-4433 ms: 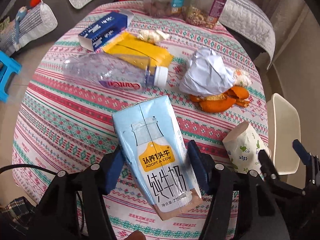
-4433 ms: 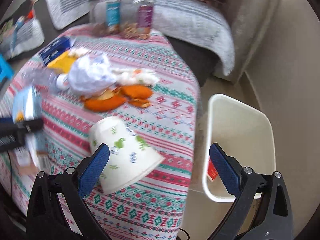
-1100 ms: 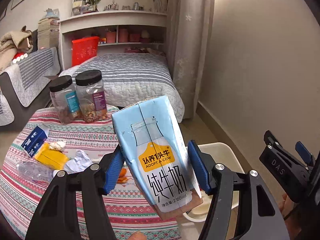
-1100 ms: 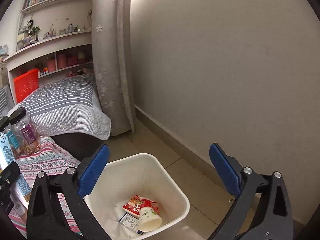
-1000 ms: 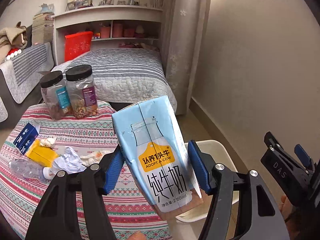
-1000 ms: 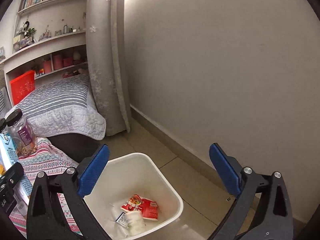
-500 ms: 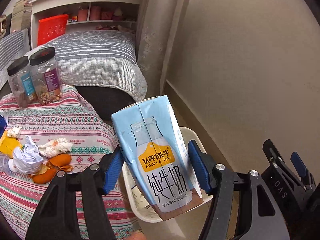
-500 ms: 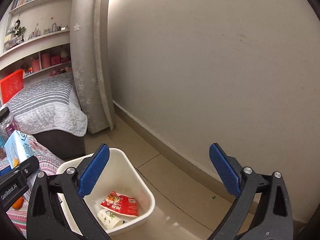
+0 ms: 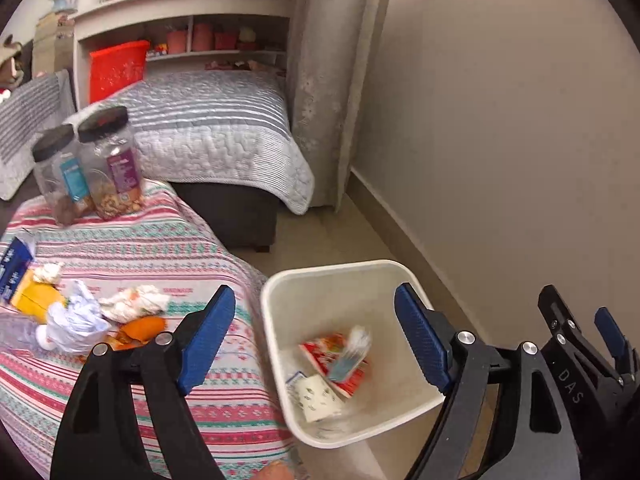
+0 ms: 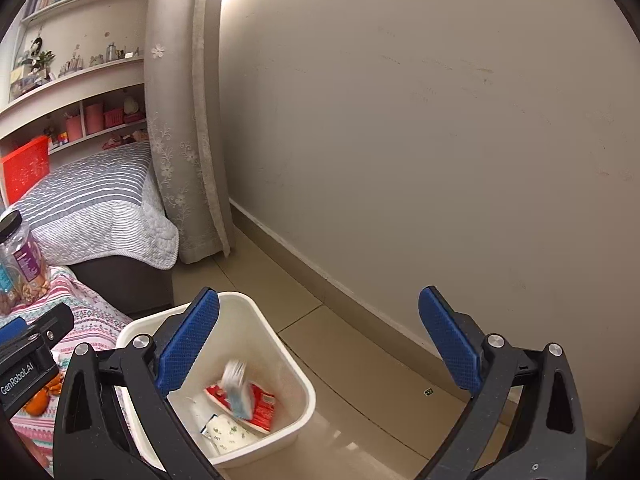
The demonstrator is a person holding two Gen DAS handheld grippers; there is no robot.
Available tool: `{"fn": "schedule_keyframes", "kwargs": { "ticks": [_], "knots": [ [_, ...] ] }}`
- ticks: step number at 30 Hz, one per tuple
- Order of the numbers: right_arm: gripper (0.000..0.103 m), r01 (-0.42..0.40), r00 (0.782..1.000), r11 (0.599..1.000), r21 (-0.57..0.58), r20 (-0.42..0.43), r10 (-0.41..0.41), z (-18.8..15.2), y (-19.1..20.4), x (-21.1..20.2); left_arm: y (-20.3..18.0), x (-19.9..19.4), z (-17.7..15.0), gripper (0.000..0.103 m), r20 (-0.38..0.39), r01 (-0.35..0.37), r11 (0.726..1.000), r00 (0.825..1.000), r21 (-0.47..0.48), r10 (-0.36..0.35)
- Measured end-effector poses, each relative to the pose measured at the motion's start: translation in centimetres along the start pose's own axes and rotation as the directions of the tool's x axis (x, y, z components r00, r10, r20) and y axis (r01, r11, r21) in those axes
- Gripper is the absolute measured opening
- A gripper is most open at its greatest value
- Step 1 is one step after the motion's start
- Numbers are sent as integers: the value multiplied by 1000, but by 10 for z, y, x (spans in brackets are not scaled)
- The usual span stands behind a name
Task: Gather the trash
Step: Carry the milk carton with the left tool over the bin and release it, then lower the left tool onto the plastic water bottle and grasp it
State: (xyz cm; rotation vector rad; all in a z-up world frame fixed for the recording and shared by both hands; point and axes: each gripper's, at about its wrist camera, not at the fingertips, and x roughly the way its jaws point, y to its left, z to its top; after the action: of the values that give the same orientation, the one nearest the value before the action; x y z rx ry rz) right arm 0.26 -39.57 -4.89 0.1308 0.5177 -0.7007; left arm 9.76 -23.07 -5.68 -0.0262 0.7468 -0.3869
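My left gripper (image 9: 316,336) is open and empty above the white trash bin (image 9: 280,292). The blue milk carton (image 9: 352,354) is a blur inside the bin, over a red wrapper (image 9: 320,350) and a paper cup (image 9: 316,398). In the right wrist view the carton (image 10: 238,390) is also blurred inside the bin (image 10: 298,368). My right gripper (image 10: 320,344) is open and empty, above the floor to the right of the bin. On the table (image 9: 140,248), crumpled paper (image 9: 76,320), a tissue (image 9: 136,302) and orange peel (image 9: 146,326) lie to the left.
Two jars (image 9: 92,164) stand at the table's far side. A blue box (image 9: 14,264) and a yellow packet (image 9: 34,300) lie at its left edge. A bed (image 9: 208,128) lies behind and a wall (image 10: 440,140) runs close on the right.
My left gripper has opened and let go of the milk carton, which has dropped into the bin. The right gripper stays open.
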Motion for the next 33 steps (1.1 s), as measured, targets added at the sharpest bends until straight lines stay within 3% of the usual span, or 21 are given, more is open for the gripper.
{"fn": "schedule_keyframes", "kwargs": {
  "ticks": [9,17,28,33],
  "knots": [
    [96,-67,997,997,-29,24,68,1,41,-16,43,-29,7,84,65,-131,991,989,1,131],
    [96,-137,990,986,-96,28,140,-2,94,-31,91,-45,6,84,72,-215,976,974,-26,217],
    [96,-250,968,950,-188,-13,252,-21,174,-54,182,-51,-6,84,-16,-356,926,934,-126,356],
    [96,-292,956,928,-232,-38,292,-32,209,-61,234,-46,-18,84,-127,-420,876,907,-237,401]
  ]
}}
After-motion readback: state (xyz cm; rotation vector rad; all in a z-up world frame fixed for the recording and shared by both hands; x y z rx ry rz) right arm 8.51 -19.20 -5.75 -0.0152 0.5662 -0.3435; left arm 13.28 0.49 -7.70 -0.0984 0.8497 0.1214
